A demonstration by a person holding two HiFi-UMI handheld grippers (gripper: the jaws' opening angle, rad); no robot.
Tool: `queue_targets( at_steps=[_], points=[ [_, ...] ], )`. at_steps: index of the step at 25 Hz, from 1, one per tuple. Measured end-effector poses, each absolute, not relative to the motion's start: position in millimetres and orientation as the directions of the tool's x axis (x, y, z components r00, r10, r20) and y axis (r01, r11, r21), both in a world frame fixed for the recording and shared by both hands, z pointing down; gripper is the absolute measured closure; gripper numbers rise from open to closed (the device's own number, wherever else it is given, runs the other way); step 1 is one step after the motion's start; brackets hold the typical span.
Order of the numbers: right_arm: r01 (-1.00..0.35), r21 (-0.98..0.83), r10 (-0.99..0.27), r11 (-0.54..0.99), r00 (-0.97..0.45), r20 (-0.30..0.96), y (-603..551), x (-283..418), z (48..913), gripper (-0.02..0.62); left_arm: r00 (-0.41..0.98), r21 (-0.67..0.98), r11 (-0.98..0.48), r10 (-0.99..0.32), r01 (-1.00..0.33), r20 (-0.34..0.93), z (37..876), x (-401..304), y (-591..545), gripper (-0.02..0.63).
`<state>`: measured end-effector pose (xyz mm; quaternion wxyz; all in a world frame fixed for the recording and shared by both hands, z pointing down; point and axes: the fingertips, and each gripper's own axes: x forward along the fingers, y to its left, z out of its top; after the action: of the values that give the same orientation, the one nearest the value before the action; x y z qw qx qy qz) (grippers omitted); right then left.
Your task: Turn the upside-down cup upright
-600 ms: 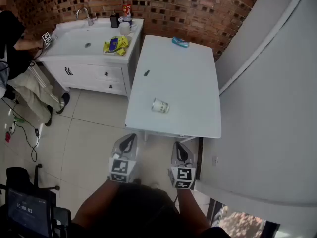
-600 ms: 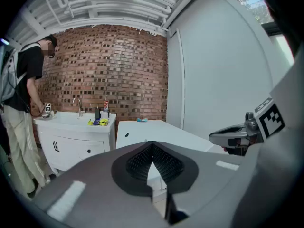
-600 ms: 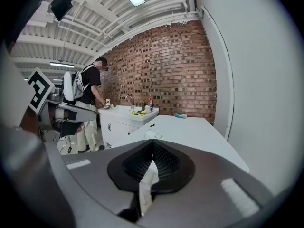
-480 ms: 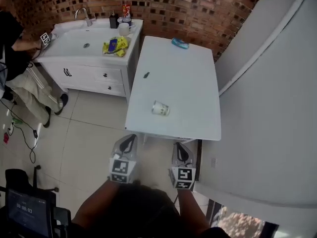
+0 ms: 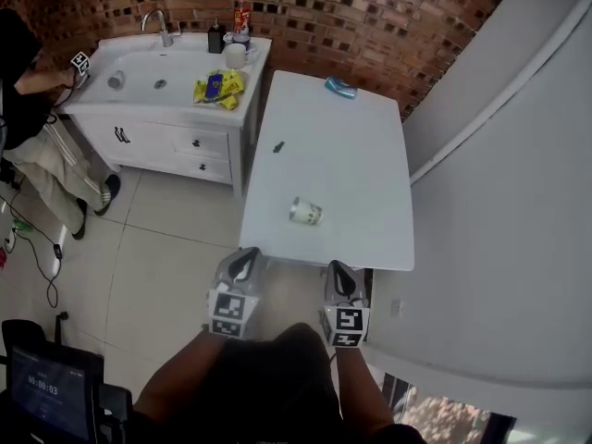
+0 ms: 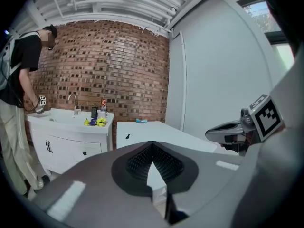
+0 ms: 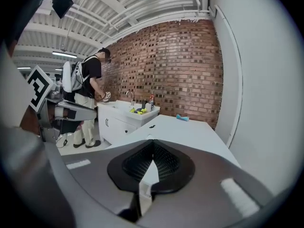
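Note:
A small white paper cup (image 5: 304, 212) with a printed side sits on the white table (image 5: 370, 174), close to its near edge; whether it is tipped or inverted I cannot tell from above. Both grippers hover over the floor just short of that edge, pointing toward the table. My left gripper (image 5: 244, 264) is shut and empty, left of and below the cup. My right gripper (image 5: 339, 276) is shut and empty too, right of and below the cup. In the left gripper view the jaws (image 6: 152, 146) meet with nothing between them. The right gripper view shows its jaws (image 7: 152, 144) likewise closed.
A white sink cabinet (image 5: 157, 91) stands left of the table, with yellow packets (image 5: 217, 86) on it. A person (image 5: 28, 109) works at the sink. On the table lie a blue object (image 5: 339, 86) at the far end and a small dark item (image 5: 276, 146). A white wall (image 5: 499, 202) runs along the right.
In the head view the table and cup have slid slightly down toward the grippers. Both grippers stay shut and side by side. The person at the sink has shifted a hand.

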<state>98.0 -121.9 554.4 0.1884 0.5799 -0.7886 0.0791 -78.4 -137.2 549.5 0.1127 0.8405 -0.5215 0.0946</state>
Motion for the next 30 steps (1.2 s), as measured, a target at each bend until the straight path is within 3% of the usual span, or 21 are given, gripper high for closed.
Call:
queue_targets(
  at_steps=[10,17,27,30],
  points=[
    [-0.916,0.091,-0.819,0.390,-0.300,0.490,-148.3,88.2,583.2,0.580,0.459,0.083,-0.455,-0.844,-0.887,0.278,553.7,-74.5,-156.5,0.609],
    [-0.843,0.158,-0.746,0.514,-0.349,0.567,-174.8,69.3,597.7,0.539,0.457,0.073,-0.457,-0.839,-0.886,0.296,553.4,-76.2,-165.5,0.609],
    [-0.589,0.418,-0.660,0.691,-0.278,0.699,-214.2,42.5,628.9,0.418,0.411,0.073,-0.411,-0.851,-0.909,0.327,569.5,-96.8,-177.4,0.609],
    [-0.498,0.473,-0.641,0.726,-0.244,0.727,-226.1,38.8,633.4,0.407,0.401,0.068,-0.403,-0.852,-0.913,0.336,572.6,-100.9,-178.7,0.609]
  ],
)
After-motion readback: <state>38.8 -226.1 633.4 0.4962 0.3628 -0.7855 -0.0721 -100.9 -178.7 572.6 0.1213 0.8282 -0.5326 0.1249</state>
